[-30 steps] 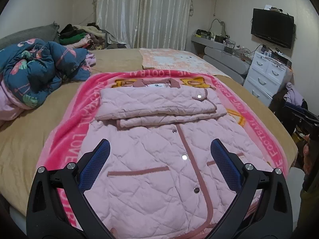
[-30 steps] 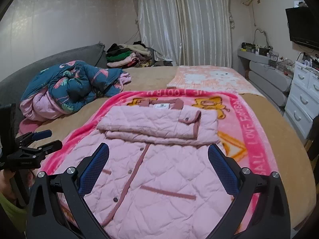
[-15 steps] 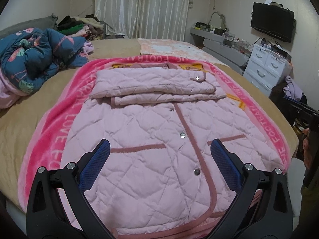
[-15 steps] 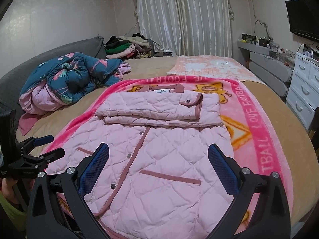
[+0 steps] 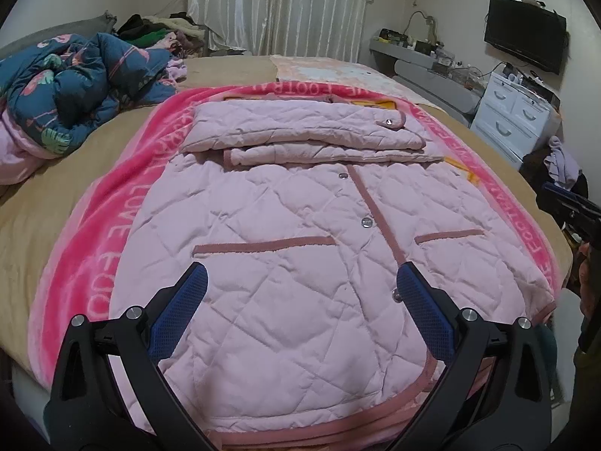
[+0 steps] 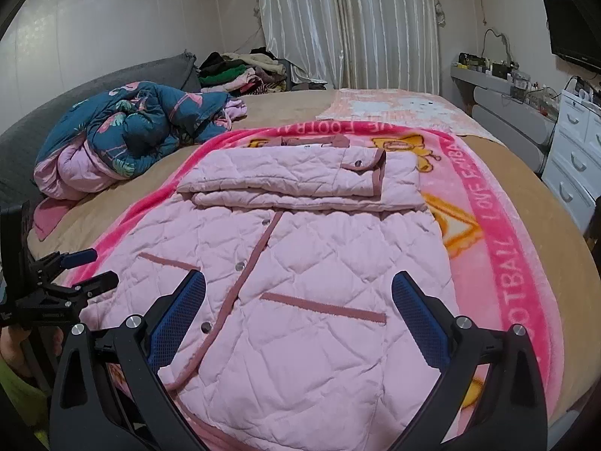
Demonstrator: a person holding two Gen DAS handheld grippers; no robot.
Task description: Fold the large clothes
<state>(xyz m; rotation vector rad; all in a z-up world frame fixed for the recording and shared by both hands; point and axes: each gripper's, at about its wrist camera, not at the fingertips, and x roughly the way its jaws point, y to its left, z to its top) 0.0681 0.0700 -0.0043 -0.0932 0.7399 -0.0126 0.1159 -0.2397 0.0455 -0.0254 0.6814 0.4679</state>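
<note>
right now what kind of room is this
Most likely a home bedroom: a large bed with the pink quilted jacket laid on a pink blanket, a white chest of drawers, and a wall-mounted TV.

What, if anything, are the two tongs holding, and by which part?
Nothing is held. Both the left tongs and the right tongs are open above the pink jacket, which lies on the blanket.

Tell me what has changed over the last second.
Both grippers came down and in toward the near hem of the jacket, which now fills more of each view: the left gripper and the right gripper. Both jaws stayed open and took hold of nothing. The jacket lies as it was on the blanket, sleeves folded across the chest.
</note>
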